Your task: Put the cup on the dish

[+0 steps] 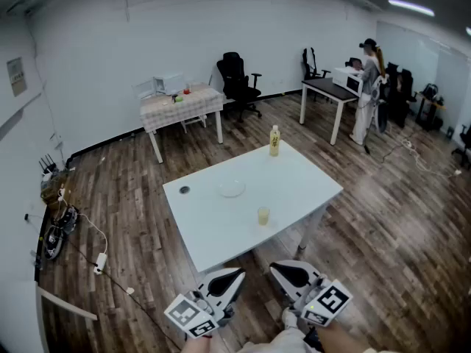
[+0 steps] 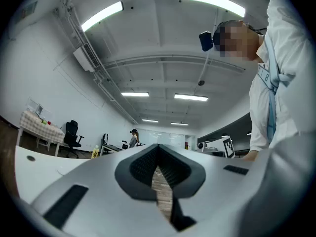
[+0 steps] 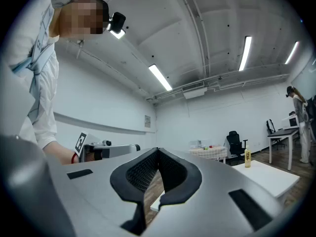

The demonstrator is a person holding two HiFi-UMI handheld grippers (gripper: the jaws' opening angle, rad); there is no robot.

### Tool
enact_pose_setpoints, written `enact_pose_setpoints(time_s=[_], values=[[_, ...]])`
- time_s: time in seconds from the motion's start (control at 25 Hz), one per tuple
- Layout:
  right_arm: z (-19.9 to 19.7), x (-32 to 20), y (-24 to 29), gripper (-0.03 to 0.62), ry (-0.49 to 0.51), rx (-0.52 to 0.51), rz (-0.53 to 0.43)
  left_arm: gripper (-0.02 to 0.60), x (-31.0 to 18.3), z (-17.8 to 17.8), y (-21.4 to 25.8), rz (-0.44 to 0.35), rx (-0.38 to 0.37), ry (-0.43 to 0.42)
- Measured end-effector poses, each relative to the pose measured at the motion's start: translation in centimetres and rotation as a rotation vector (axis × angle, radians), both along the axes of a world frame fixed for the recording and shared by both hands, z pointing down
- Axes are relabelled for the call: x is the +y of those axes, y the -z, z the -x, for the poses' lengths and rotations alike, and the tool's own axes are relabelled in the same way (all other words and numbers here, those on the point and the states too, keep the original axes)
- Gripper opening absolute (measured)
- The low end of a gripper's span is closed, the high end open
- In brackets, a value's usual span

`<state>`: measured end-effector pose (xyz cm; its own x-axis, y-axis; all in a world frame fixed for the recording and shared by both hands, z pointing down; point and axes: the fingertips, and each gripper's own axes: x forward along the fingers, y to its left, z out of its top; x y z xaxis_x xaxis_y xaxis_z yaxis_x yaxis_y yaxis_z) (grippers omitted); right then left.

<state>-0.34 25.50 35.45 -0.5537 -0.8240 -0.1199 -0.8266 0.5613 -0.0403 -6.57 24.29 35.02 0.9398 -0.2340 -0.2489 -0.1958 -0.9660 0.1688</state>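
Table (image 1: 309, 186): centre of the head view, one corner toward the bottom of the frame.
Dish (image 1: 231, 189): on the table, near its middle.
Cup (image 1: 263, 215): on the table, lower right of the dish and apart from it, nearer the table's front edge.
Bottle (image 1: 274, 141): upright at the table's far corner, up and right of the dish.
Small round object (image 1: 184, 190): on the table's left corner, left of the dish.
Second table (image 1: 182, 105): upper centre-left, behind the main table, by the far wall.
Office chair (image 1: 239, 83): just right of the second table.
Desk (image 1: 324, 88): upper right, with a person (image 1: 368, 90) standing at its right end.
Cables (image 1: 55, 234): on the floor at the left edge.
Left gripper (image 1: 237, 275) and right gripper (image 1: 277, 268): bottom centre, side by side, in front of the table's near corner.
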Motion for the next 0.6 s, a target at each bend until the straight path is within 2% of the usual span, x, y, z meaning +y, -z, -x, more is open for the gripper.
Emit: enact_pose_setpoints(time_s=[0.6], values=[[0.49,-0.87,0.11,0.032,0.017,-0.006,0.000,0.002,-0.77,0.10,0.12,0.000,-0.005,-0.021]])
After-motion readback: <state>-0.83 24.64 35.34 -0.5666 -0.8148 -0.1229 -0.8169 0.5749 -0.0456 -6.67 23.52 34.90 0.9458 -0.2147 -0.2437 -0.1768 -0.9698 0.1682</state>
